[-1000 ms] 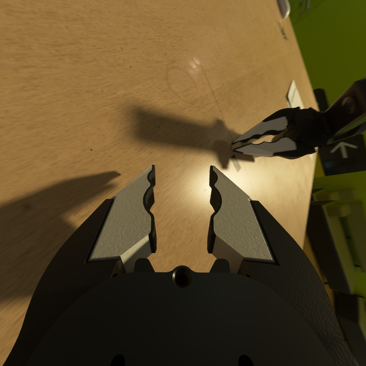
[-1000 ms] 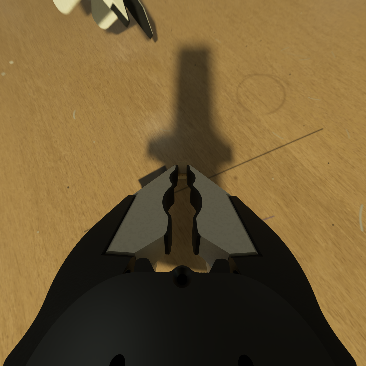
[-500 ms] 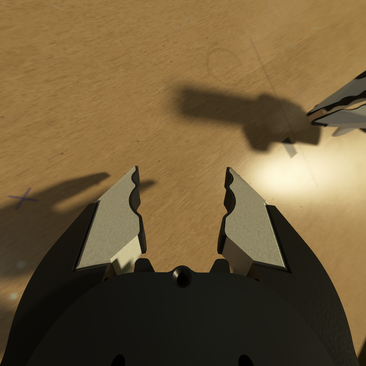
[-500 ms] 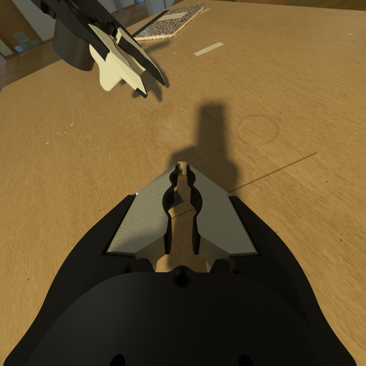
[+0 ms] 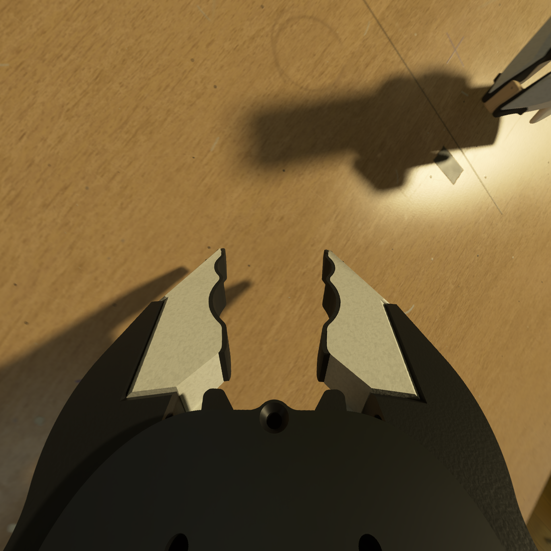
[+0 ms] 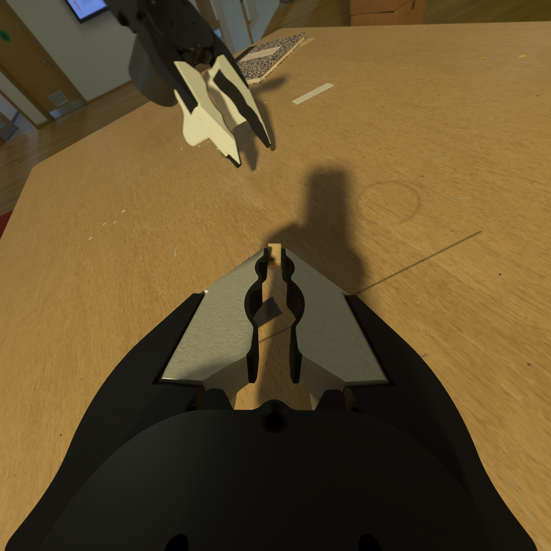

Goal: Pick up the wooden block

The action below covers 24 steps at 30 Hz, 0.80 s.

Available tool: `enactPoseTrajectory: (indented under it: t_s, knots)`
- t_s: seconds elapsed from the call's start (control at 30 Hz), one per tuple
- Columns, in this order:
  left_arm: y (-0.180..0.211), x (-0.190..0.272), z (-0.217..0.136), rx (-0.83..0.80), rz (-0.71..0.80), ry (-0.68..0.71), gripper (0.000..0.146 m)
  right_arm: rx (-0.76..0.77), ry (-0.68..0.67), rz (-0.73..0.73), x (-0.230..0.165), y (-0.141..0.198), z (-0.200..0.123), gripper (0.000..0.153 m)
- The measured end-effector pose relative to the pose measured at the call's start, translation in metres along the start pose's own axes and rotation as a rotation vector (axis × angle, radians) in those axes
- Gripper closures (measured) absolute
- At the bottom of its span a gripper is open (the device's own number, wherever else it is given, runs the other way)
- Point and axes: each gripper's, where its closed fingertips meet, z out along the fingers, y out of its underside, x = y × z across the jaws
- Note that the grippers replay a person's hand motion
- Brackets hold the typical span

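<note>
A small pale wooden block (image 6: 274,255) is pinched between the tips of my right gripper (image 6: 274,253), which is shut on it and holds it above the wooden table (image 6: 417,134). In the left wrist view the block (image 5: 504,97) shows at the far right edge, between the right gripper's fingertips (image 5: 518,108), clear of the table with its shadow below. My left gripper (image 5: 274,253) is open and empty above bare table. It also shows in the right wrist view (image 6: 253,155), up and to the left of the block.
A speckled notebook (image 6: 271,56) lies at the table's far edge. A strip of pale tape (image 6: 312,93) lies near it. A small grey tape piece (image 5: 448,165) lies below the block. The table's edge (image 5: 536,504) runs at the lower right.
My right gripper has risen and tilted up with the block, so the room behind now shows. The left gripper has shifted left, with the right gripper now at its view's far right edge.
</note>
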Motion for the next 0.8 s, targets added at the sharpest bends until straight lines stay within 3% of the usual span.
enactPoseTrajectory:
  t_s: [0.3, 0.5, 0.6, 0.8]
  knots:
    - [-0.022, -0.065, -0.004, -0.121, -0.056, 0.081, 0.08, 0.013, 0.009, -0.009, 0.0, -0.003, -0.003, 0.145]
    - [-0.025, -0.082, -0.011, -0.223, 0.05, 0.049, 0.078, 0.012, 0.0, 0.013, 0.003, -0.001, -0.002, 0.145]
    - [-0.028, -0.085, -0.019, -0.249, 0.158, -0.034, 0.074, 0.007, 0.008, 0.022, 0.008, 0.0, -0.002, 0.145]
    - [-0.055, -0.098, -0.038, -0.201, 0.277, -0.277, 0.042, 0.014, -0.003, 0.066, 0.013, -0.001, -0.003, 0.145]
